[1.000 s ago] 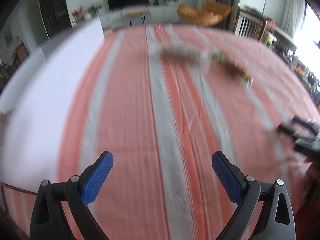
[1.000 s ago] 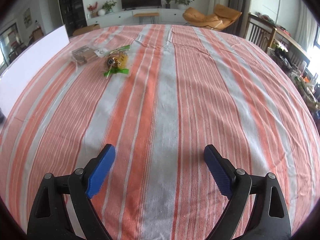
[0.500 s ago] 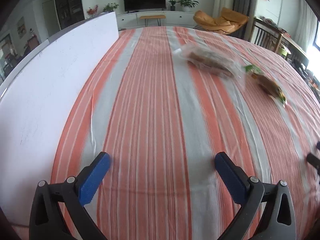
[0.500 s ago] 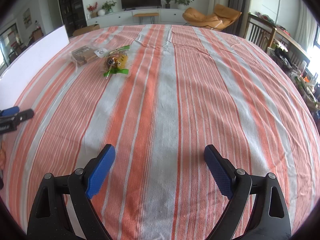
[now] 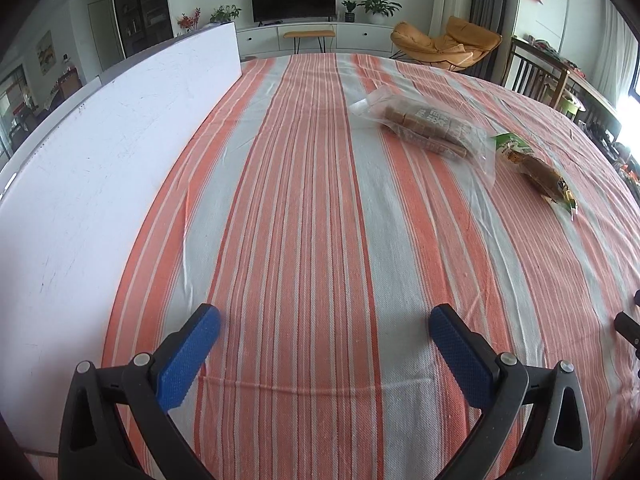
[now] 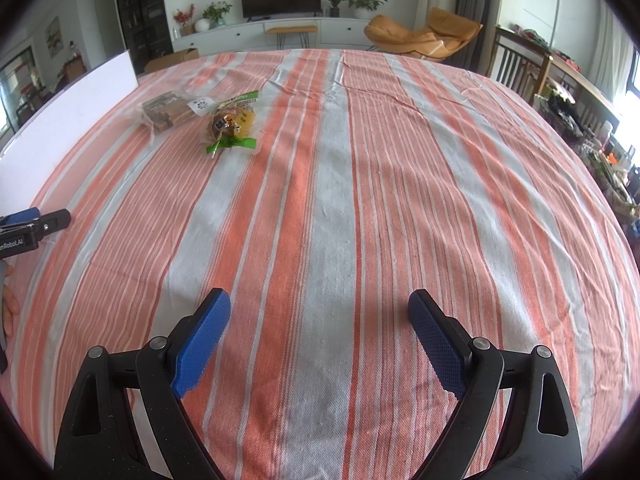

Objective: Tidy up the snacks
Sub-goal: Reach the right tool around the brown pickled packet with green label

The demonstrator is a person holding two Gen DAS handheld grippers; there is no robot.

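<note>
Two snacks lie on the striped tablecloth. A clear bag of brown biscuit bars [image 5: 426,128] lies far ahead and right of my left gripper [image 5: 324,320], which is open and empty above the cloth. A green-edged pack with a brown-yellow snack [image 5: 536,170] lies just right of the bag. In the right wrist view the bag [image 6: 170,110] and the green pack [image 6: 232,124] lie side by side at the far left. My right gripper [image 6: 319,306] is open and empty, far from both.
A long white board [image 5: 100,168] stands along the table's left side, also showing in the right wrist view [image 6: 68,116]. The left gripper's tip [image 6: 36,224] shows at that view's left edge. Dark chairs [image 6: 520,72] stand at the table's far right.
The left gripper has swung left and settled, so the white board and both snacks now show sharply. The right gripper has stayed still; the left gripper's tip has come into its view.
</note>
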